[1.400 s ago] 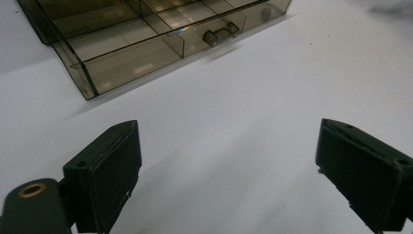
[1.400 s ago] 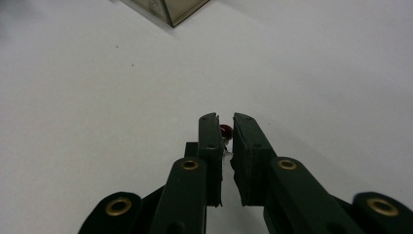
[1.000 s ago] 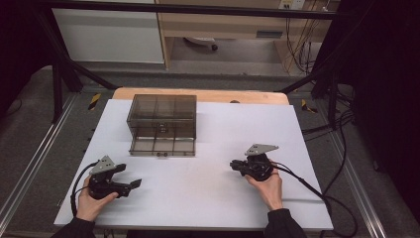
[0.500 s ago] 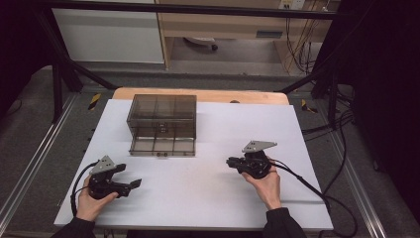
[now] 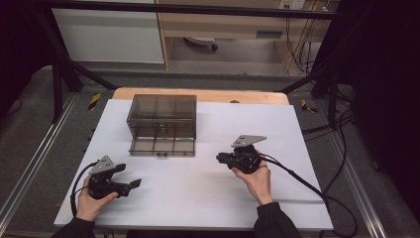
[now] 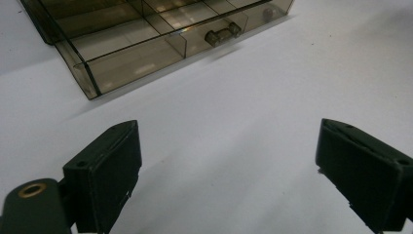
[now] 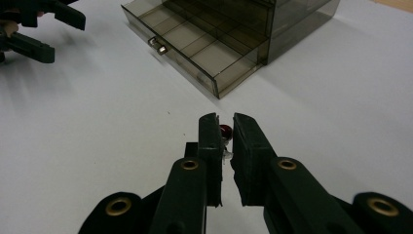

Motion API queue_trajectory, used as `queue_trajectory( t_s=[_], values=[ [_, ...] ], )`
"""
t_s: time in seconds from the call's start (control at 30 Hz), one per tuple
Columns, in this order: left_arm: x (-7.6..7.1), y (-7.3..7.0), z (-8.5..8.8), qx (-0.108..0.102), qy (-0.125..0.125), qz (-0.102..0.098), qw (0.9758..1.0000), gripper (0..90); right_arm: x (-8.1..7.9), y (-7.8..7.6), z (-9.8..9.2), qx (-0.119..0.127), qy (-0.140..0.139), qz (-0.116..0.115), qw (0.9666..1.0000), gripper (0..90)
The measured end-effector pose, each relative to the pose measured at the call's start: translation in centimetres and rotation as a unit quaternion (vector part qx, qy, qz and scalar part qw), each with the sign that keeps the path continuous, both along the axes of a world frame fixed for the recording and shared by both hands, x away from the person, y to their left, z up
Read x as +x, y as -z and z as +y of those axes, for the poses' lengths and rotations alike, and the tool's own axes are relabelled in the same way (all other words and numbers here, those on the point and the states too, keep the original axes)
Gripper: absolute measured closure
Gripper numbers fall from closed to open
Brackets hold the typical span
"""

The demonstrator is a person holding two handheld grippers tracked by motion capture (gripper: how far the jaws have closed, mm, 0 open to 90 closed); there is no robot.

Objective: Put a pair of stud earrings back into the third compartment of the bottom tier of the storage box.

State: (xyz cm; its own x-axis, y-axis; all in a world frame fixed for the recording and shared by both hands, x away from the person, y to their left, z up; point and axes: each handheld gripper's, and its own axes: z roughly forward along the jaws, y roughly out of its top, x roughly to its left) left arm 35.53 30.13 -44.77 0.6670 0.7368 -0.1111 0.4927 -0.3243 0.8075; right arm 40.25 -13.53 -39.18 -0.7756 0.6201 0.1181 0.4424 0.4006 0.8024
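A smoked see-through drawer box (image 5: 163, 113) stands at the back left of the white table, its bottom drawer (image 5: 162, 145) pulled out toward me. That drawer (image 7: 195, 46) is split into compartments and has a small handle (image 7: 158, 46). My right gripper (image 7: 225, 127) is shut on a small dark red object (image 7: 225, 130), held a little above the table right of the drawer. From above, the right gripper (image 5: 220, 158) points left. My left gripper (image 5: 130, 177) rests at the front left, open with nothing between its jaws (image 6: 229, 165); it also appears far off (image 7: 44, 29).
The white table top (image 5: 297, 129) lies on a wooden board, with black frame bars and grey rails around it. Cables trail from both grippers, the right one across the table's right front. A small dark round thing (image 6: 267, 13) sits by the drawer's front.
My right gripper has risen slightly and shifted left toward the drawer box, jaws staying shut. The left gripper has not moved.
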Motion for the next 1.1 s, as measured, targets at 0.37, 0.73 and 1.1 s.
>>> queue_trajectory(
  t_s=[0.37,0.73,1.1],
  values=[
    [0.0,0.0,0.0,0.0,0.0,0.0,1.0,9.3,1.0,-1.0,2.8,-0.007,-0.013,-0.005,0.9999,82.6],
    [0.0,-0.1,0.0,-0.002,0.0,-0.001,1.0,9.3,2.2,-1.8,5.5,-0.007,-0.02,-0.008,0.9997,82.6],
    [0.0,-0.1,0.1,-0.003,0.0,-0.001,1.0,9.3,3.5,-1.9,7.9,-0.012,-0.024,-0.007,0.9996,82.6]
  ],
)
